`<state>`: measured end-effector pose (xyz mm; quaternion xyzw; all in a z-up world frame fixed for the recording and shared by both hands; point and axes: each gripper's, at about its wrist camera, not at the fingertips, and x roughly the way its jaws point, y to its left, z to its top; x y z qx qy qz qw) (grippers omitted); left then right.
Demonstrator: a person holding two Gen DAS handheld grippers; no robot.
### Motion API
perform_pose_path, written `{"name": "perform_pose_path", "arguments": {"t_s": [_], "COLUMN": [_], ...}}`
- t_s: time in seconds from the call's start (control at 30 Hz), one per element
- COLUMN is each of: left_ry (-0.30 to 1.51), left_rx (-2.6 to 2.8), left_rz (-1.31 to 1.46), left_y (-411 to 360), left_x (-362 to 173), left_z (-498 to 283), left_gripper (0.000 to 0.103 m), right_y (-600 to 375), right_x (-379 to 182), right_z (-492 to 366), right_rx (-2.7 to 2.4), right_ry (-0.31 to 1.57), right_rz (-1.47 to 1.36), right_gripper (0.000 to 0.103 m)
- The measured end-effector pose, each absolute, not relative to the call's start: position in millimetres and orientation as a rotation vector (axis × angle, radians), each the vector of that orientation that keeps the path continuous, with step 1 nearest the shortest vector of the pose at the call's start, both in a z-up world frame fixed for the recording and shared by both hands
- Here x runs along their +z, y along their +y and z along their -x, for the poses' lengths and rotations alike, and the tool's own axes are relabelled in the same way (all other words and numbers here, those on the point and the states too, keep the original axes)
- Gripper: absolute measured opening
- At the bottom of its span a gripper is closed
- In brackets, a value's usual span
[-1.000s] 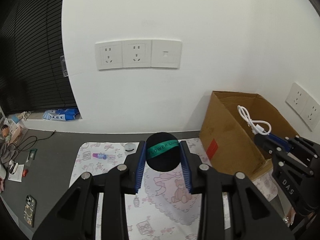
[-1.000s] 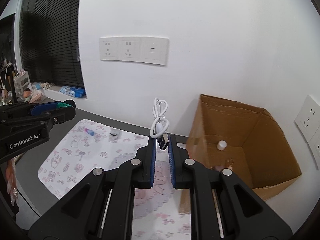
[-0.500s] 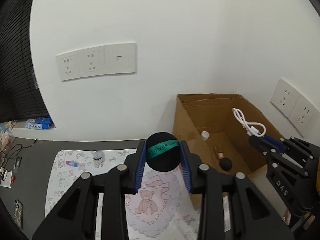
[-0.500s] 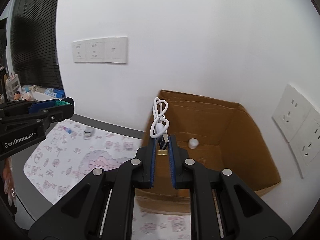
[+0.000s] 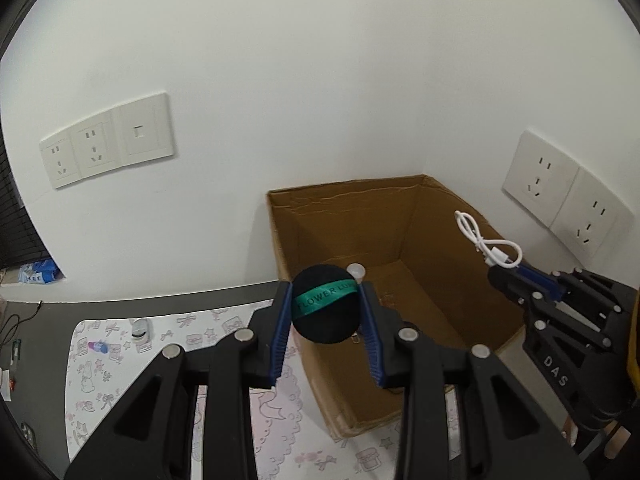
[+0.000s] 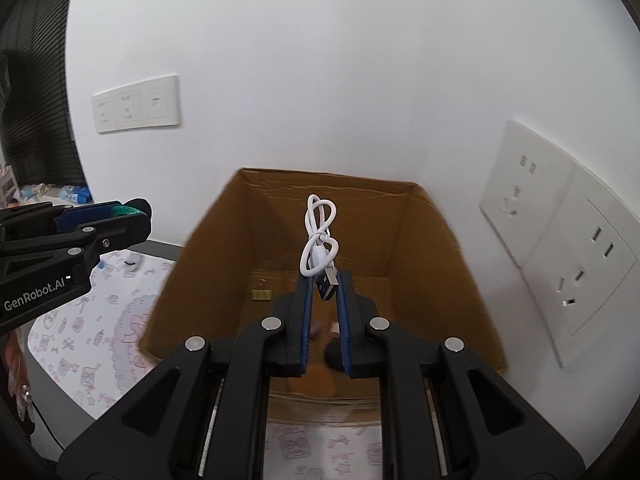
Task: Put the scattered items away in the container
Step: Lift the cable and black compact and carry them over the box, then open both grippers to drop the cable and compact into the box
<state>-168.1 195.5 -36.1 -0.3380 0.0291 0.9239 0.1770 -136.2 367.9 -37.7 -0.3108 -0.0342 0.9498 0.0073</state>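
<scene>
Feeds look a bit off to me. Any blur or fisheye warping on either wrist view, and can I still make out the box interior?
Left wrist view: sharp; the puff in the left hand-held gripper reads clearly, wall sockets bow from fisheye.
Right wrist view: cardboard box edges and the items on its floor are smeared by motion blur; the white cable in the right hand-held gripper stays crisp.
Both: dark vignetted corners, even light.

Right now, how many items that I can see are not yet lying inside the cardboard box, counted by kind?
Black puff: 1
White cable: 1
Pink and blue tube: 1
Small round jar: 1
Total: 4
</scene>
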Motion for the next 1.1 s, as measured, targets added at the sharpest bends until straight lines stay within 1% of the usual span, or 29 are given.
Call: {"name": "perform_pose_path", "arguments": {"t_s": [0.43,0.53,0.57,0.6,0.63,0.67,0.7,0.73,1.1], "left_ry": [0.099,0.085,0.098,0.129,0.172,0.208,0.238,0.253,0.245], "left_rx": [2.576,2.577,2.572,2.574,2.585,2.599,2.610,2.614,2.610], "left_rz": [0.991,0.997,1.018,1.051,1.087,1.114,1.133,1.142,1.116], "left_y": [229.3,231.4,233.3,236.6,240.4,243.4,245.8,247.0,246.2], "left_x": [-46.1,-47.8,-49.4,-52.2,-55.5,-58.2,-60.9,-62.9,-60.4], "left_z": [186.7,190.0,192.3,195.3,198.1,199.7,200.6,200.9,197.0], "left_gripper": [0.033,0.039,0.045,0.060,0.070,0.084,0.085,0.085,0.085], "right_y": [398.7,402.4,403.2,404.4,402.4,402.3,403.7,404.6,407.1], "right_x": [-49.7,-53.1,-54.2,-56.1,-58.7,-60.6,-62.6,-63.5,-60.0], "right_z": [149.3,154.8,156.3,158.3,163.1,166.1,168.1,168.7,160.8], "right_rx": [2.934,2.926,2.921,2.911,2.899,2.887,2.871,2.867,2.883], "right_ry": [-0.079,-0.070,-0.067,-0.063,-0.056,-0.046,-0.028,-0.012,0.039], "right_rz": [1.002,1.015,1.022,1.042,1.064,1.078,1.092,1.097,1.065], "right_gripper": [0.012,0.012,0.013,0.014,0.021,0.033,0.074,0.090,0.091]}}
